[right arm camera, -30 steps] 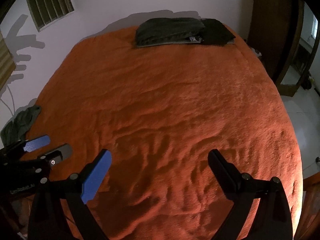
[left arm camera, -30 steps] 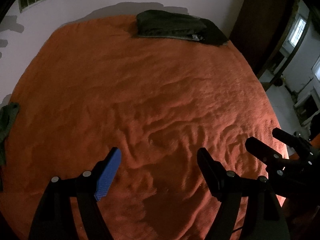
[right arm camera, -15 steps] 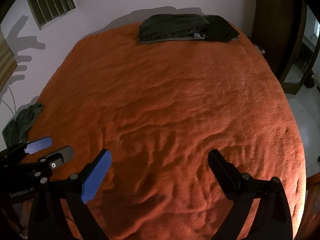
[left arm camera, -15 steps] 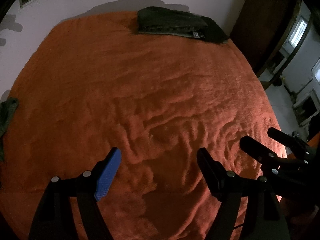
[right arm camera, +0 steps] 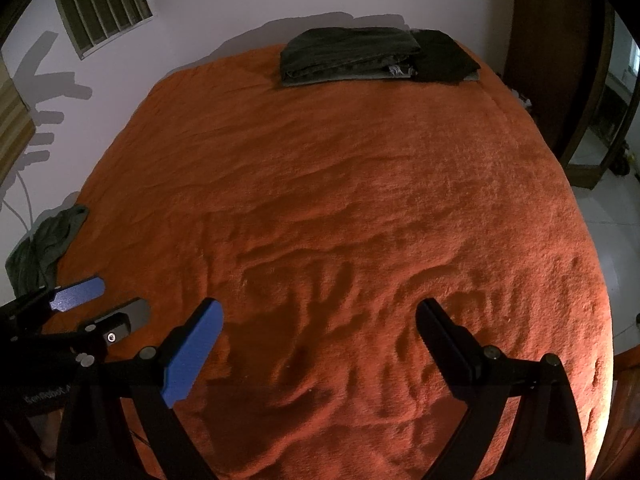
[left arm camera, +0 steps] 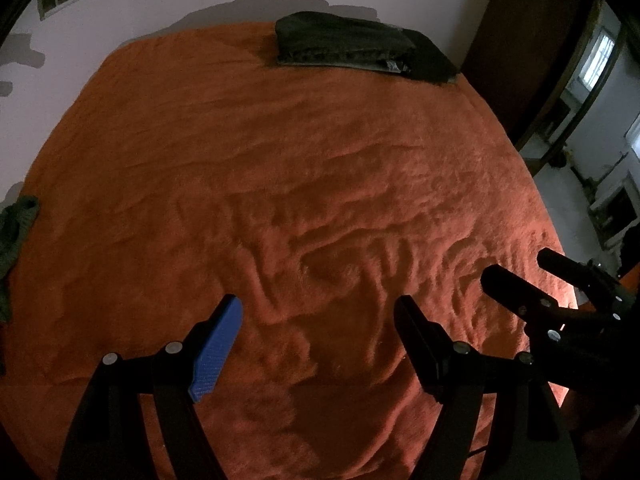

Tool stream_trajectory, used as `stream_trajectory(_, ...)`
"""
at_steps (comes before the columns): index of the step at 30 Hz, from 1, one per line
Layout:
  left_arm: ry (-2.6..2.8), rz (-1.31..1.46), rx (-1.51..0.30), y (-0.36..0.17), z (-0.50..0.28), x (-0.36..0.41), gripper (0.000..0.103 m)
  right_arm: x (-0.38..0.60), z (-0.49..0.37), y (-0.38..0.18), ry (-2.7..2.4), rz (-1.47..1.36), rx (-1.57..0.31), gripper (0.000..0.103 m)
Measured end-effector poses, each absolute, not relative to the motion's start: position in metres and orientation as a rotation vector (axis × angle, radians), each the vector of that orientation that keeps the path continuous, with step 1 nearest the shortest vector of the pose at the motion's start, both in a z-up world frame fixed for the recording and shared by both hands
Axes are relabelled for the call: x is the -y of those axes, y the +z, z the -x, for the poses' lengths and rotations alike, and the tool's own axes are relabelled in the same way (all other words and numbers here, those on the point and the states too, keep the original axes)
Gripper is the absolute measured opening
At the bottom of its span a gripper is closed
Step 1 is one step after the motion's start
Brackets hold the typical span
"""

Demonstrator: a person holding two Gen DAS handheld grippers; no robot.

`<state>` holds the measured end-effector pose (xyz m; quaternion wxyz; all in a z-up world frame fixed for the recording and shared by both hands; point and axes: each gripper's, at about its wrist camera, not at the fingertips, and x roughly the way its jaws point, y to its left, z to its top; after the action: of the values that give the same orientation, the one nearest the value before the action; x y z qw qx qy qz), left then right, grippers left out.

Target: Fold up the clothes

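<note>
folded clothes [right arm camera: 376,58] far beyond right hand-held gripper [right arm camera: 320,320]

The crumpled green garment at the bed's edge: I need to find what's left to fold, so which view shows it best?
The right wrist view: the crumpled green garment lies whole and lit at the orange blanket's left edge. The left wrist view catches only a dim part of it, cut by the picture's rim.

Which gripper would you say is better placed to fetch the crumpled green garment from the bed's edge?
Probably the left gripper. The crumpled green garment lies at the blanket's left edge, just beyond it, while the right gripper sits farther across. Both are open and empty.
</note>
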<state>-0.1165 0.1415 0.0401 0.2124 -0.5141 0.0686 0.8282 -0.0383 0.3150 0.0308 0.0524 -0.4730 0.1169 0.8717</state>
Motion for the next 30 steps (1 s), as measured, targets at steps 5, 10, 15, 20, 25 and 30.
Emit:
stream_trajectory(5, 2.3, 1.424, -0.188, 0.0414, 0.1153, -0.1404, 0.079, -0.3157, 0.0391, 0.0313, 2.649, 1.446, -0.359, 0.097)
stream_trajectory(10, 2.3, 1.425, -0.193, 0.042, 0.1147, -0.1415, 0.079, -0.3125, 0.0371, 0.0326, 2.657, 1.44, -0.351, 0.097)
stream_trajectory(15, 2.305, 1.417, -0.201, 0.0436, 0.1136, -0.1437, 0.079, -0.3127, 0.0353, 0.0323, 2.658, 1.439, -0.361, 0.097)
stream_trajectory(20, 2.312, 1.413, -0.226, 0.044, 0.1133, -0.1465, 0.079, -0.3153, 0.0356, 0.0333, 2.658, 1.444, -0.354, 0.097)
stream_trajectory(25, 2.322, 1.402, -0.24, 0.0465, 0.1111, -0.1485, 0.079, -0.3132, 0.0346, 0.0354, 2.664, 1.432, -0.347, 0.097)
stream_trajectory(30, 2.317, 1.399, -0.213, 0.0479, 0.1111, -0.1443, 0.079, -0.3135, 0.033, 0.0361, 2.666, 1.427, -0.355, 0.097)
